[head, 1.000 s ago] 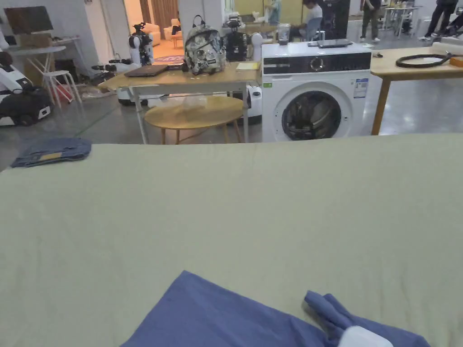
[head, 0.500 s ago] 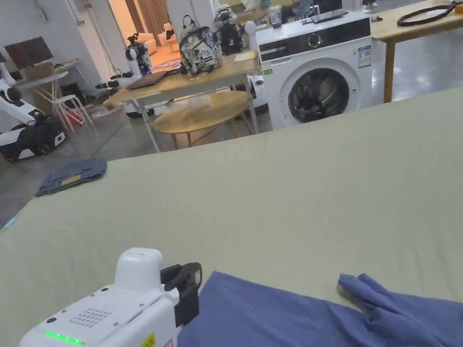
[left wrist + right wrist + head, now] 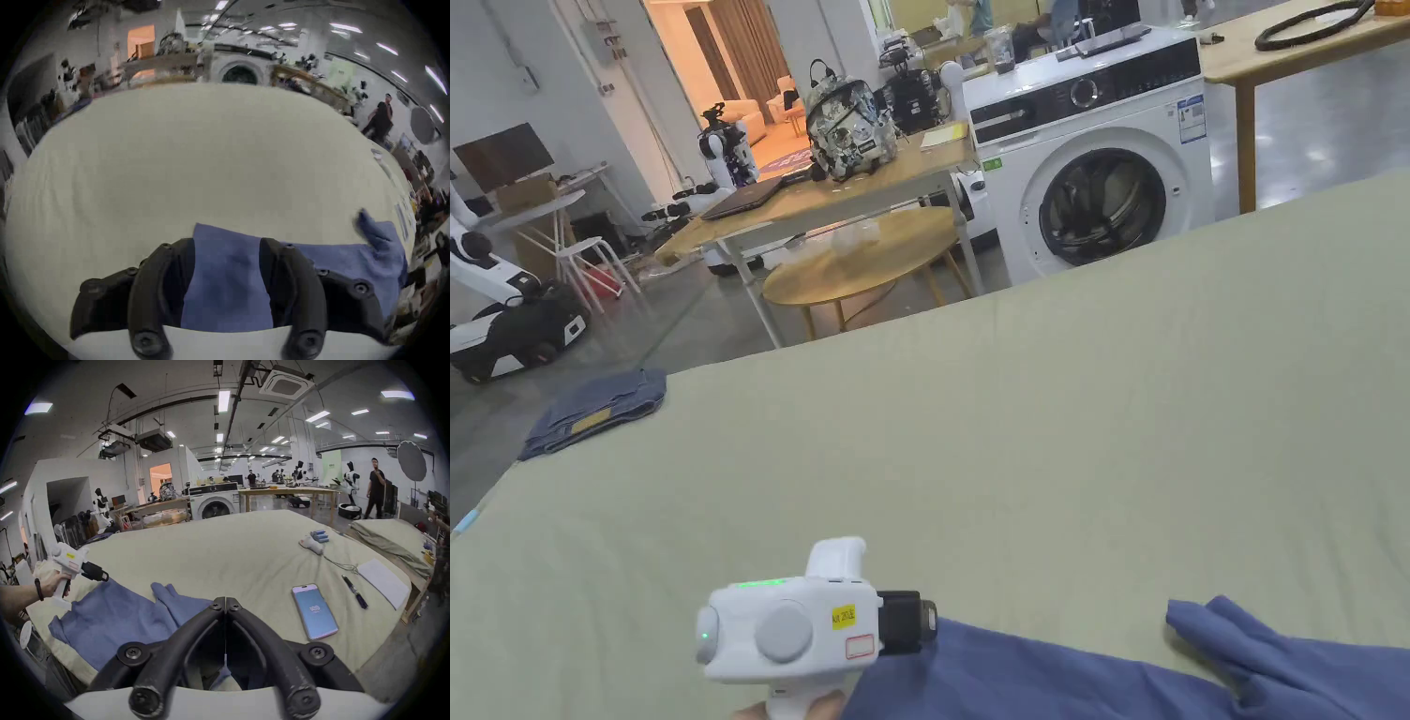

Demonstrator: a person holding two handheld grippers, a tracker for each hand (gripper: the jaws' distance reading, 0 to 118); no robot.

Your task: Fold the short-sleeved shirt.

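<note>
A blue short-sleeved shirt (image 3: 1050, 675) lies at the near edge of the pale green bed cover (image 3: 1012, 422), one sleeve (image 3: 1247, 642) bunched up toward the right. In the head view my left gripper (image 3: 923, 619) hovers at the shirt's far left corner, held by a hand. Its jaws stand open in the left gripper view, with my left gripper (image 3: 226, 241) astride the blue shirt (image 3: 226, 275). My right gripper (image 3: 225, 600) is shut at the shirt's right edge; I see no cloth between its tips. The right gripper view also shows the left gripper (image 3: 104, 575) over the shirt (image 3: 117, 613).
To the right of the shirt lie a phone (image 3: 314, 611), a pen (image 3: 354, 591), white paper (image 3: 384, 582) and small blue items with a cable (image 3: 316, 540). A folded denim garment (image 3: 591, 408) sits at the bed's far left corner. A washing machine (image 3: 1097, 159) stands beyond.
The head camera has swung left and tilted. The left gripper has come up into the head view and reached the shirt's left corner. The right gripper's white body has left the bottom edge.
</note>
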